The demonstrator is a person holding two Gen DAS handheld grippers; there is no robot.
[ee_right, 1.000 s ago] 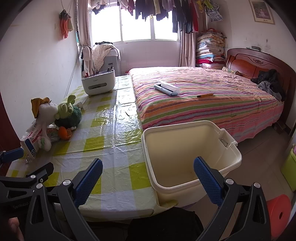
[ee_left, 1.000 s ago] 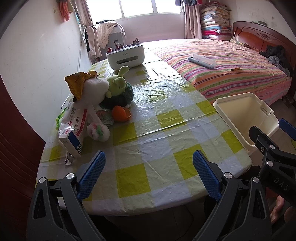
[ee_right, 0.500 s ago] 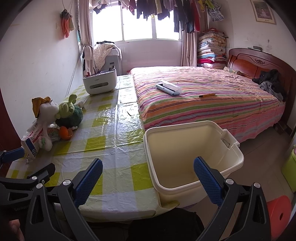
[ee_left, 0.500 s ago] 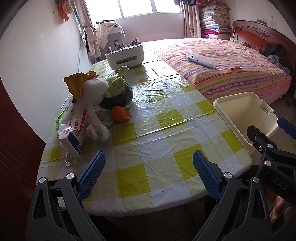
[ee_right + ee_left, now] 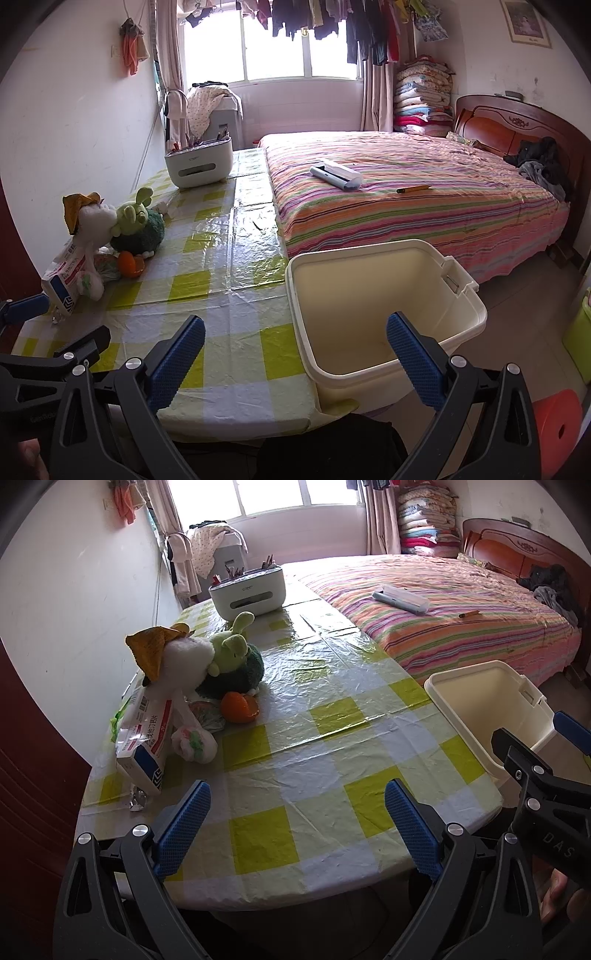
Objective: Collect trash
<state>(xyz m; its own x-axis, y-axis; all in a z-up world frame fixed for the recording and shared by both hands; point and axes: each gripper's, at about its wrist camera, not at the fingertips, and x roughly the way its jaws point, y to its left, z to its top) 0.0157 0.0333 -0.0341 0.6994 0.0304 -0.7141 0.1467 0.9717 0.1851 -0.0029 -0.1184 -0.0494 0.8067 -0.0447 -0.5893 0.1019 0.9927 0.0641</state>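
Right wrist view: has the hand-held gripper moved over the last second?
Yes, slightly. The cream bin and the striped bed both sit a little lower and to the right now, so the right hand-held gripper has drifted or tilted up and left.

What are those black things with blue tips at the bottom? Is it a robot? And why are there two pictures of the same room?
It is not a robot. A person holds one grabbing tool in each hand, and each tool has a small camera looking along its two blue fingers. One picture comes from the left hand-held gripper, the other from the right hand-held gripper. Both are open and hold nothing. On the checked table lie plush toys, an orange peel, a white and red box, some wrappers and a white pen holder. A cream bin, with nothing visible inside, stands at the table's edge beside a striped bed. The trash should go into that bin.
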